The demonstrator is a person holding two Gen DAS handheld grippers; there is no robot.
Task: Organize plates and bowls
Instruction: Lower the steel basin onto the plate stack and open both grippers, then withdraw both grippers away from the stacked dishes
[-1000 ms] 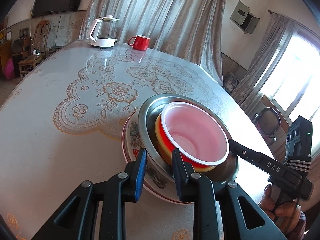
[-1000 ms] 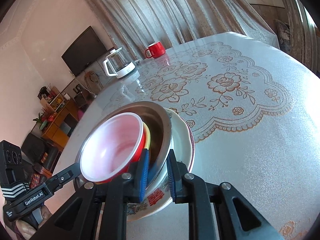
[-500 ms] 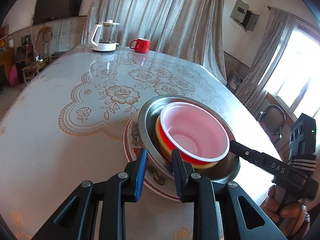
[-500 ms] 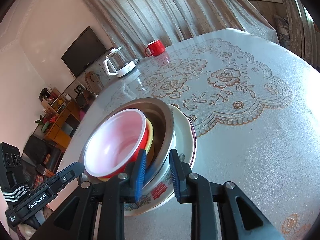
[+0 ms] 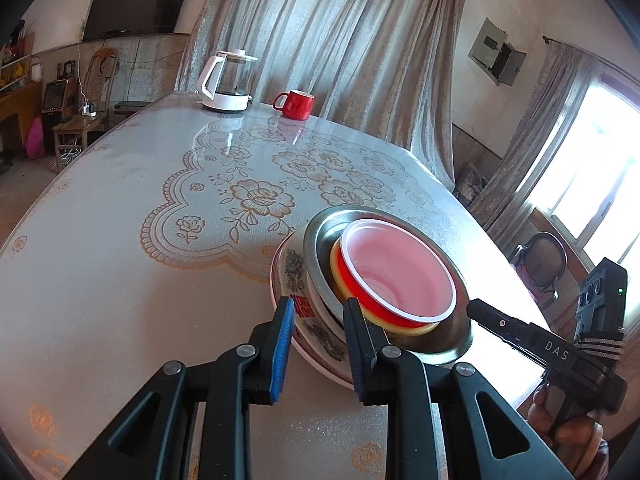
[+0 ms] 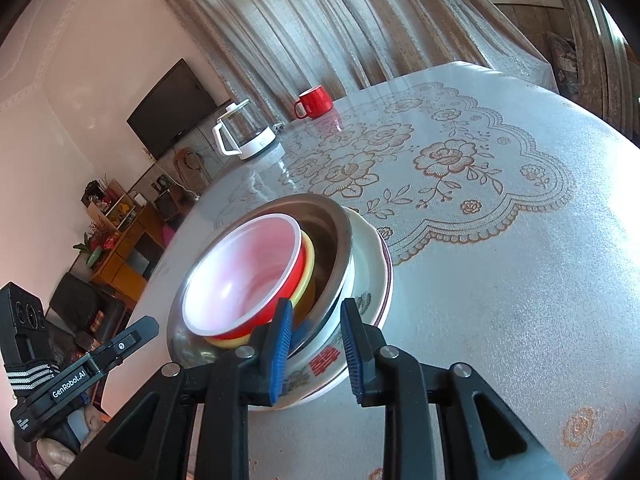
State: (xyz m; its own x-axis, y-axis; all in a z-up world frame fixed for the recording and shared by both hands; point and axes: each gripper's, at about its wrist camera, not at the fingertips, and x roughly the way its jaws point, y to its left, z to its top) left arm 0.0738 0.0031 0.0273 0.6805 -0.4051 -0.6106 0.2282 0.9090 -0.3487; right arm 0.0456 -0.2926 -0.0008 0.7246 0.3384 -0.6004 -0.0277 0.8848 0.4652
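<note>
A nested stack rests on the table: a red bowl with pale inside (image 5: 396,276) (image 6: 244,276) in a yellow bowl (image 5: 416,330) (image 6: 306,270), in a steel bowl (image 5: 320,252) (image 6: 336,236), on a white flowered ceramic dish (image 5: 292,276) (image 6: 372,276). My left gripper (image 5: 318,344) is open, its jaws standing either side of the stack's near rim without pinching it. My right gripper (image 6: 316,344) is open the same way at the opposite rim.
A white and glass kettle (image 5: 226,80) (image 6: 244,132) and a red mug (image 5: 296,104) (image 6: 314,102) stand at the table's far edge. The lace-patterned tablecloth (image 5: 248,200) (image 6: 448,160) covers the round table. A chair (image 5: 540,264) stands beyond the right edge.
Both grippers have opened wider and drawn back a little from the stack's rims. The stack now rests on the table.
</note>
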